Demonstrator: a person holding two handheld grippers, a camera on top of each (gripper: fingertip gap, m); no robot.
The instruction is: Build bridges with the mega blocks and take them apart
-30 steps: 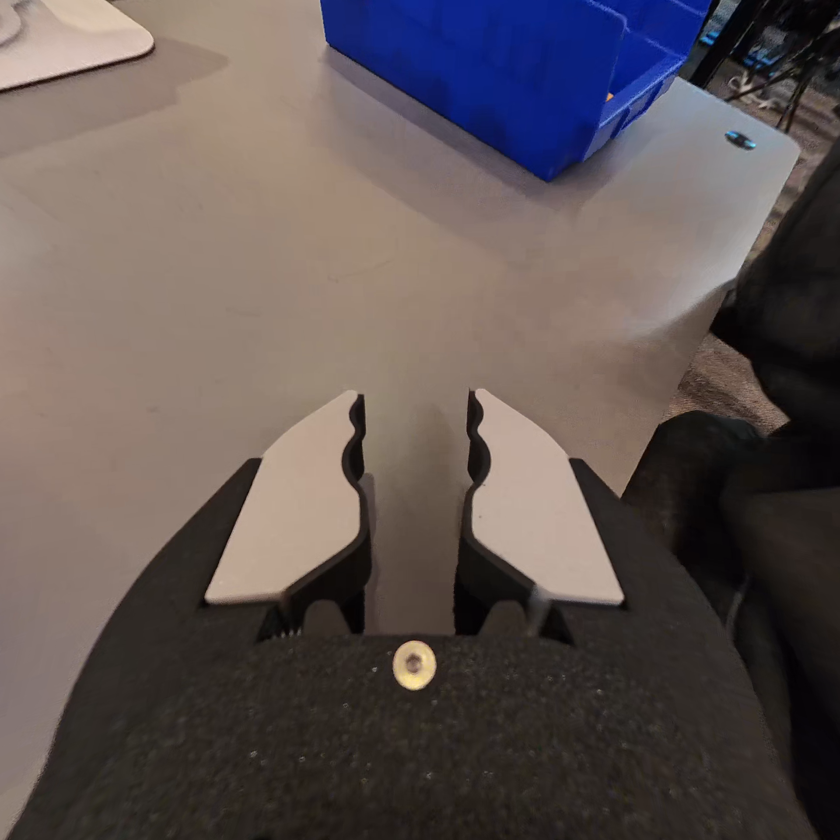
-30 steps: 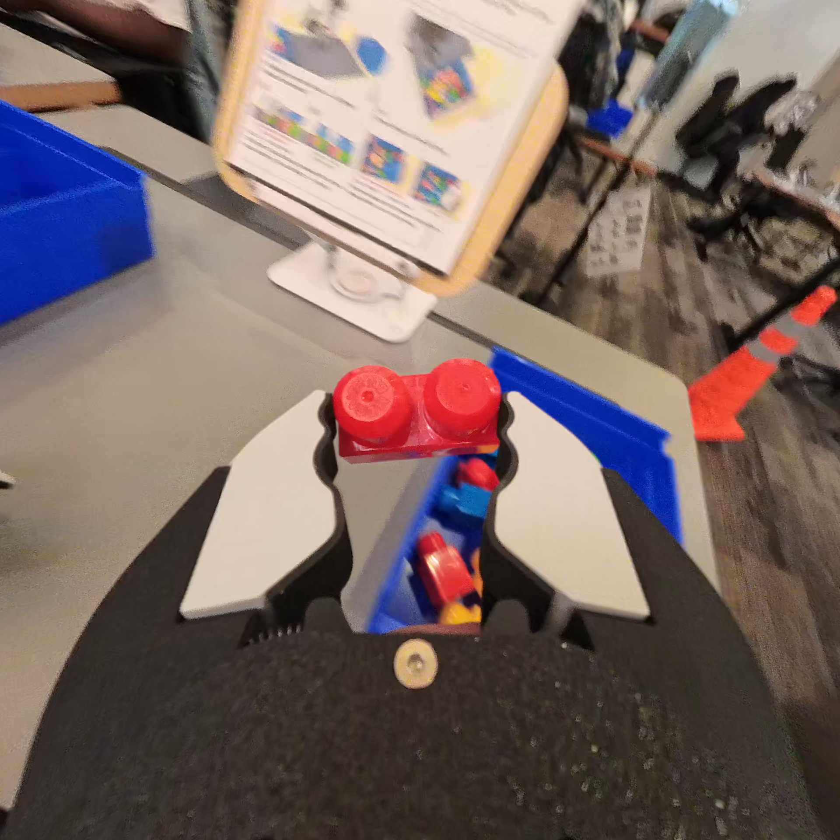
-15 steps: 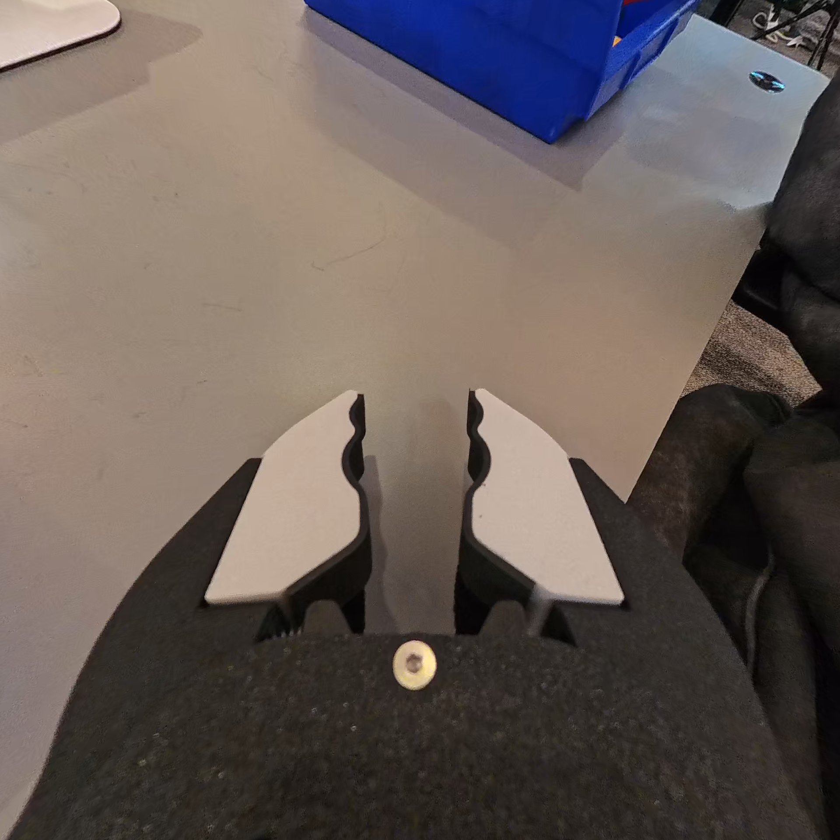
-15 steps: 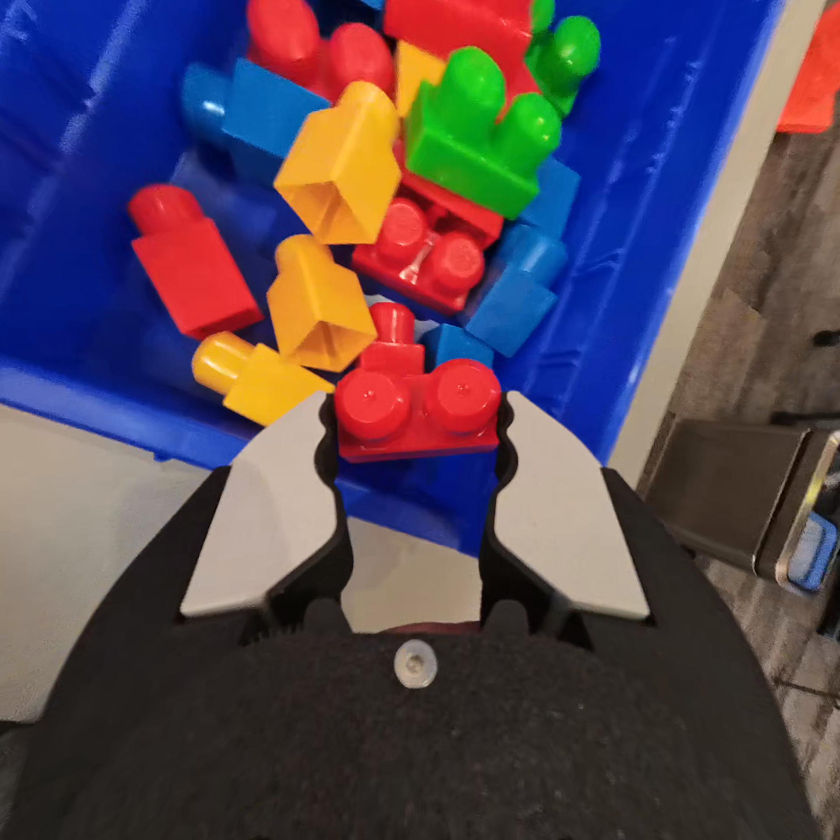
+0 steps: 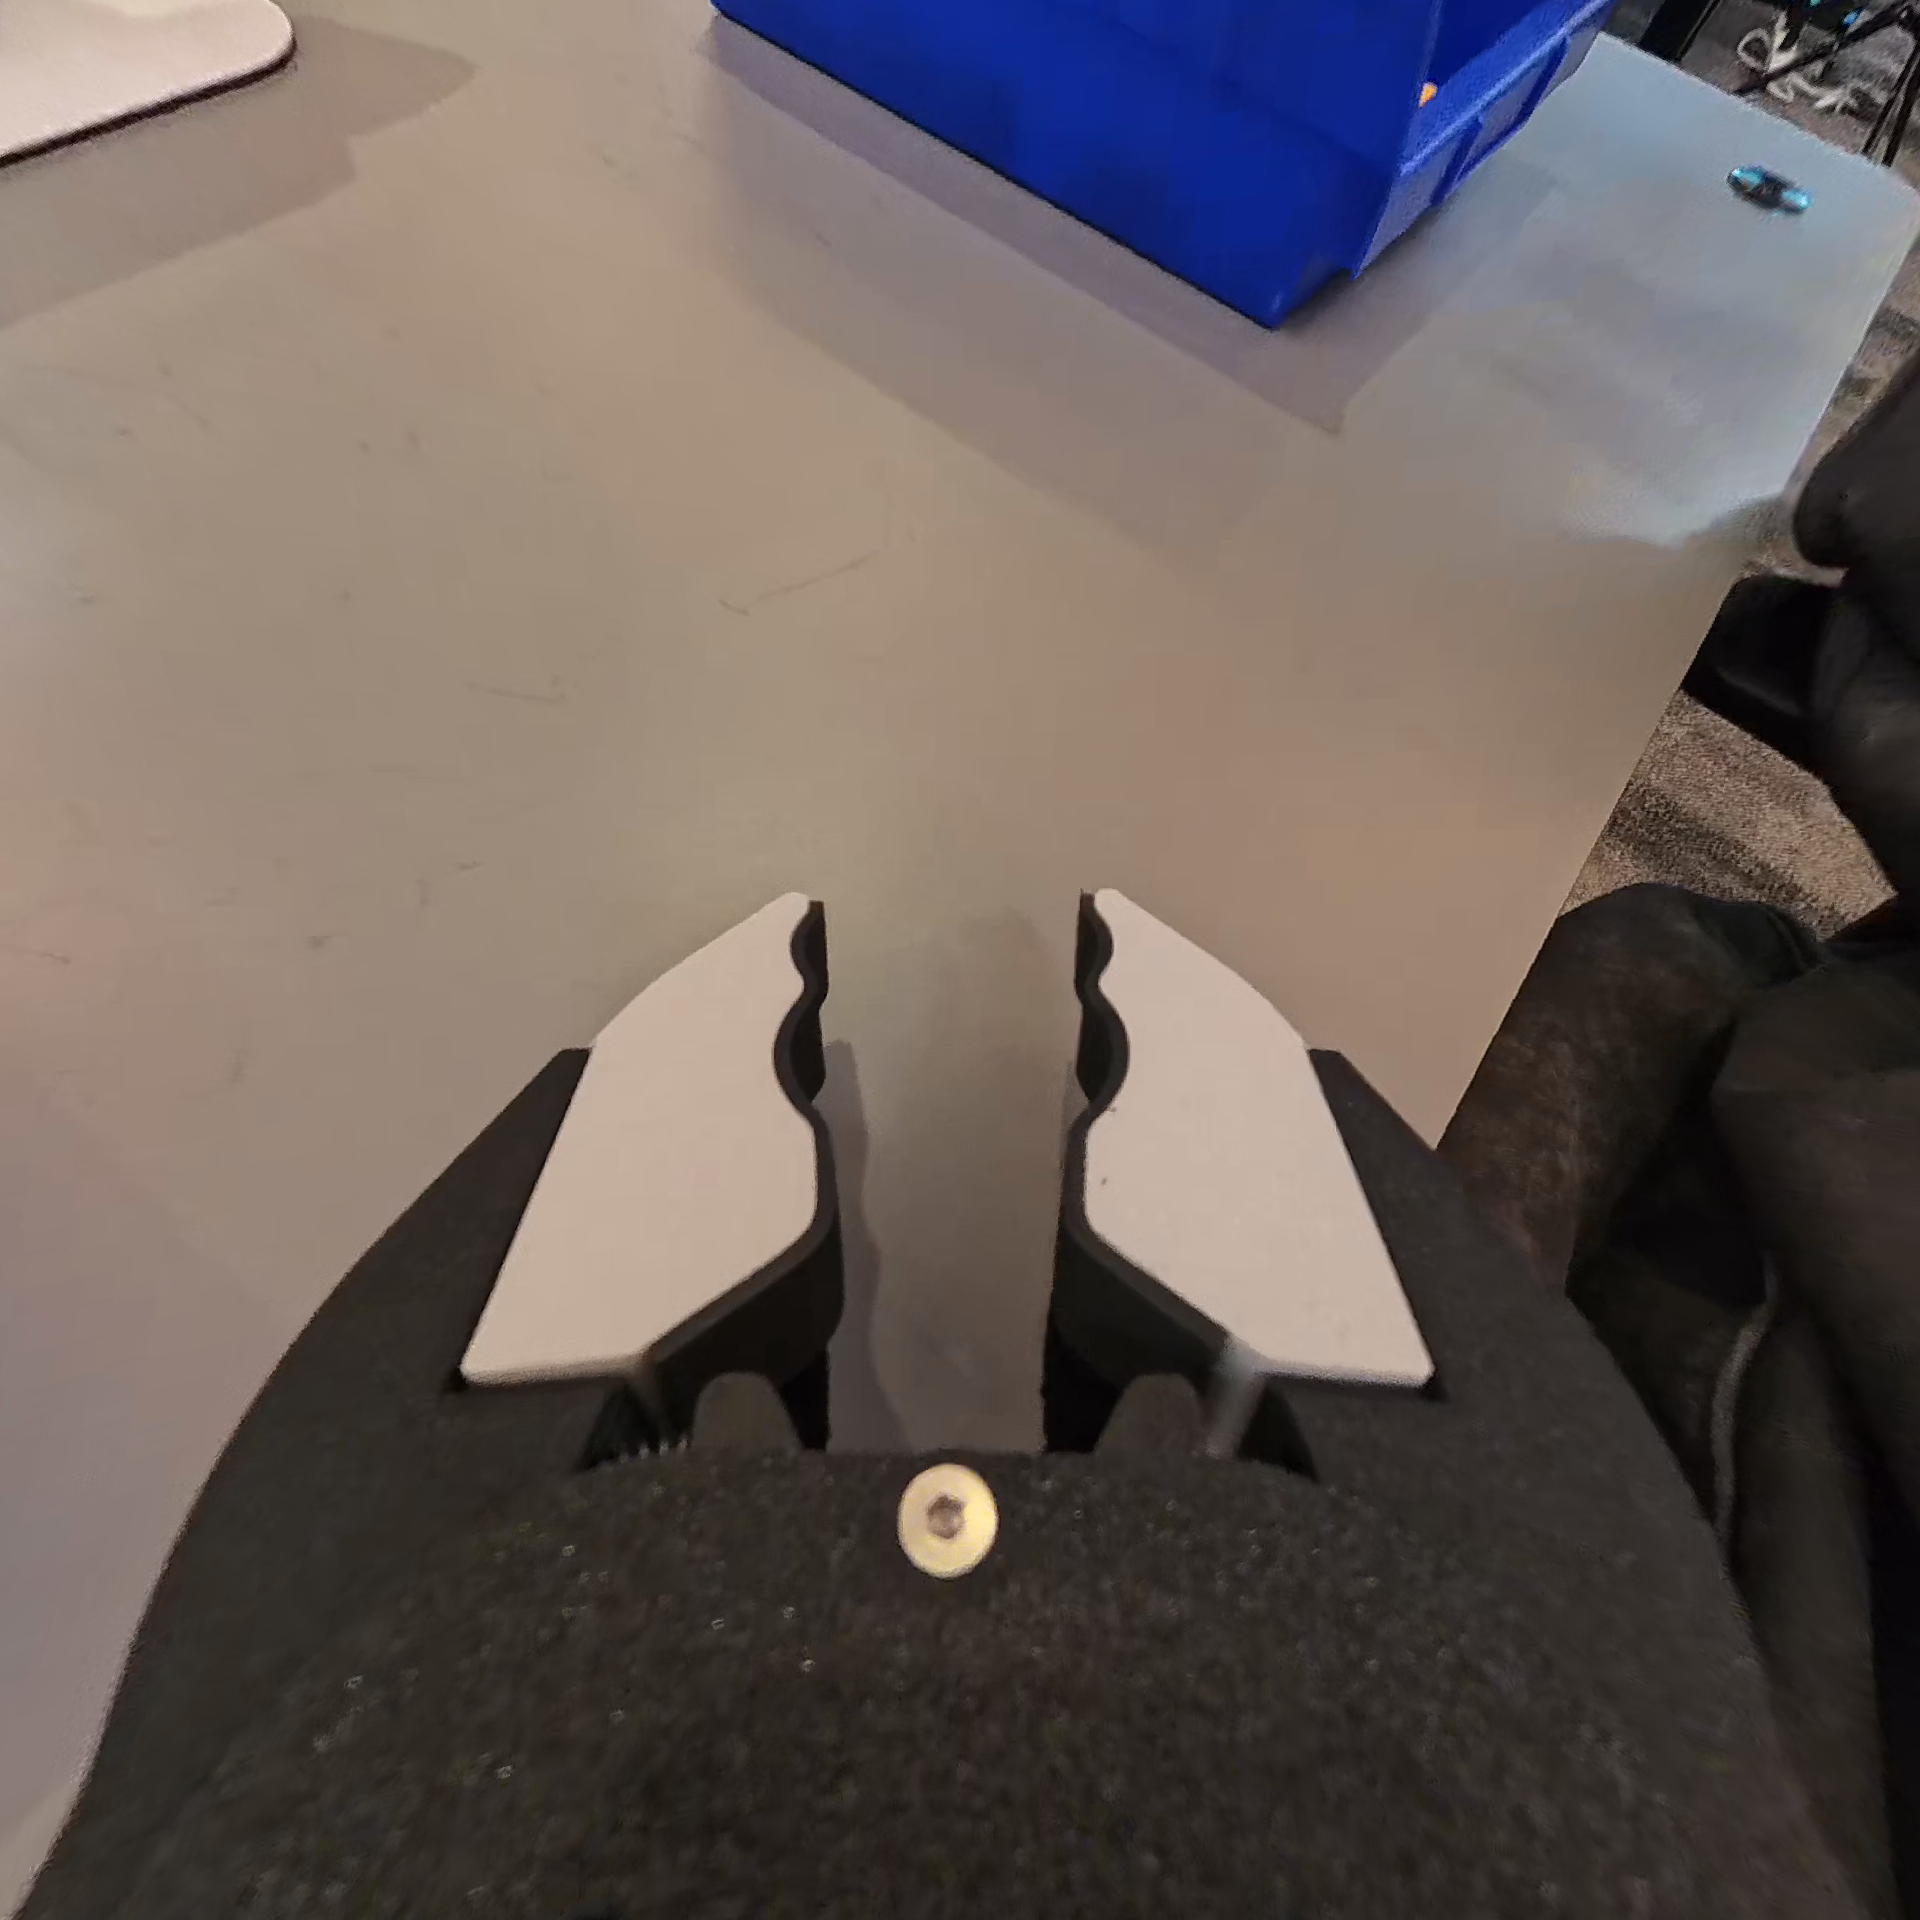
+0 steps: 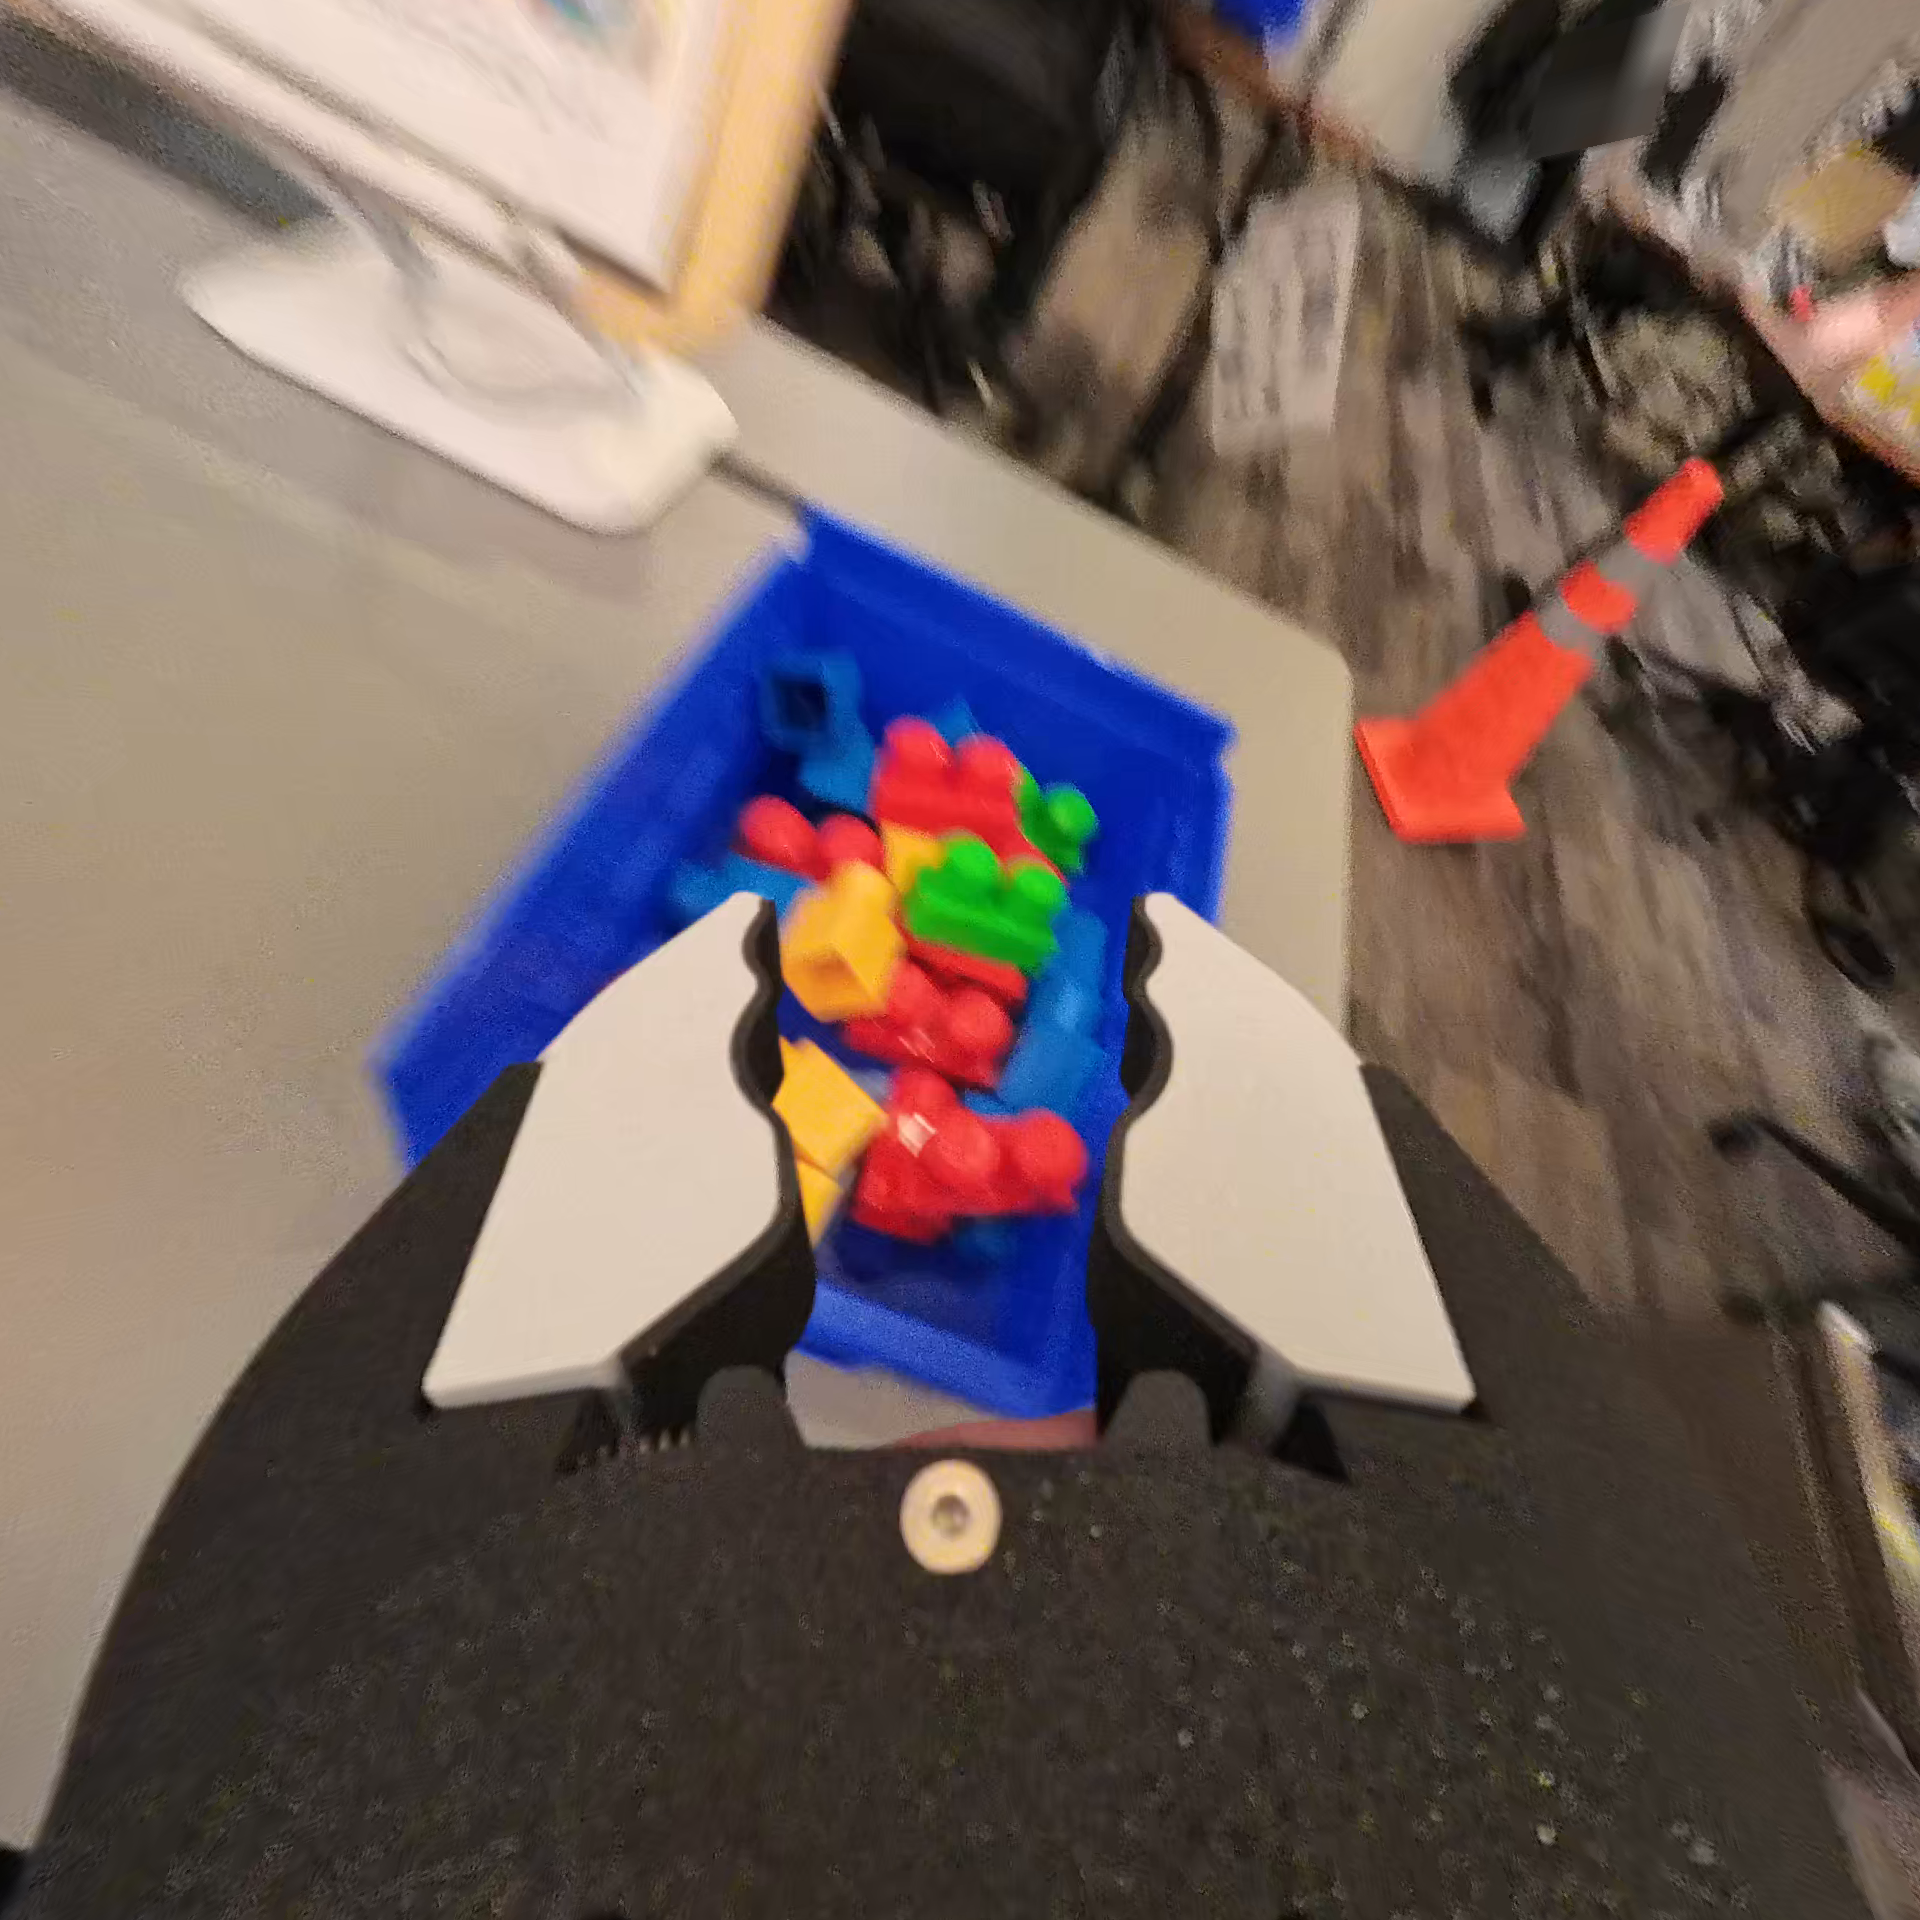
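Note:
In the blurred right wrist view, my right gripper is open and empty above a blue bin that holds several mega blocks: red, yellow, green and blue. The red block lies at the near end of the bin, below my fingers. In the left wrist view, my left gripper is open and empty, low over the bare grey table. A blue bin stands ahead of it at the far right.
A white stand base with a wood-framed board sits on the table behind the bin. An orange cone stands on the floor to the right. The table's right edge borders dark clothing. A white base corner is far left. There is about 40 cm between the tips of the two grippers.
My right gripper opened and let go of the red block, which now lies in the bin, then drew back and tilted up. My left gripper shifted only slightly and stays open.

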